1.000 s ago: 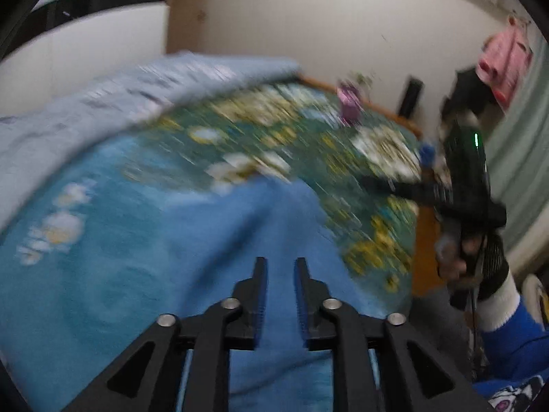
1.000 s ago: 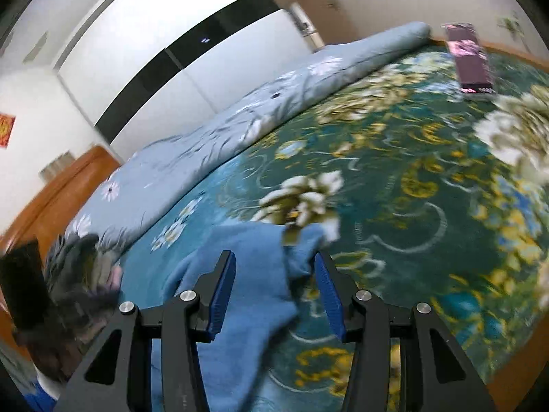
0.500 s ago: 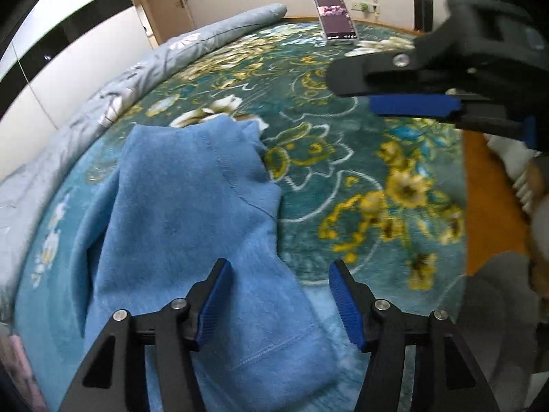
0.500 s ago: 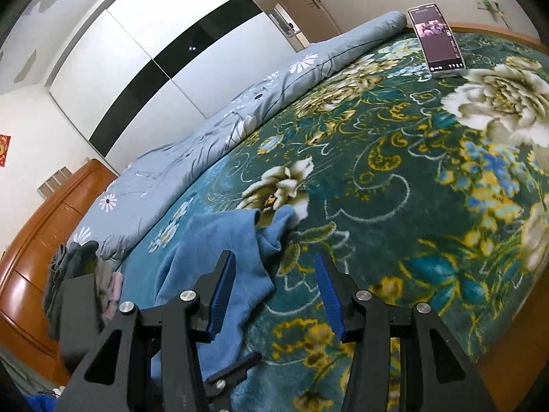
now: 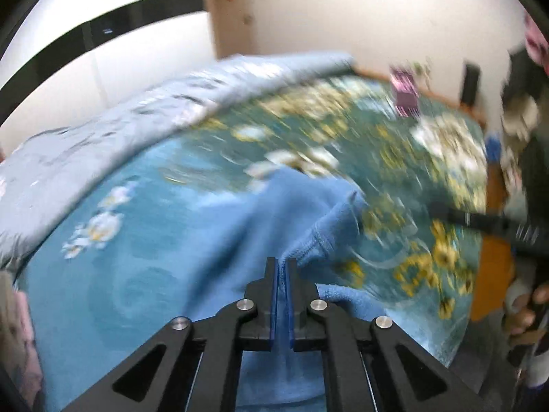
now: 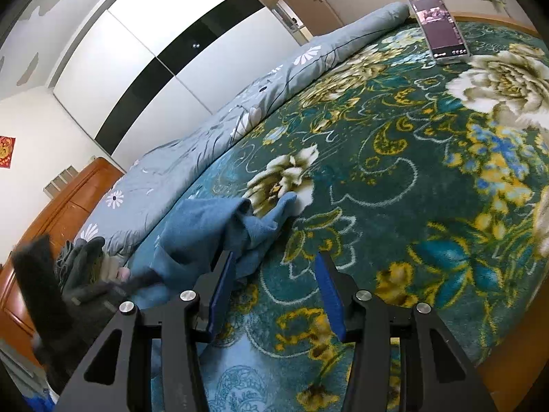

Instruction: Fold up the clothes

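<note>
Blue fleece garment (image 5: 260, 226) bunched on floral blanket (image 6: 394, 206), near its quilt-side edge. Left tool (image 5: 282, 274) just closed, pressed together, pinching a garment hem fold. Right tool (image 6: 274, 295) spread, nothing between pads, low over blanket just beside garment. Phone (image 6: 441, 24) at blanket's far end, well apart from garment. Pale quilt (image 6: 240, 113) rolled along blanket's far side.

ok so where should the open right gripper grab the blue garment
Probably the loose bunched corner of the blue garment lying raised off the floral blanket. Bring the right gripper in low from the near side; the left gripper already pinches another edge.
</note>
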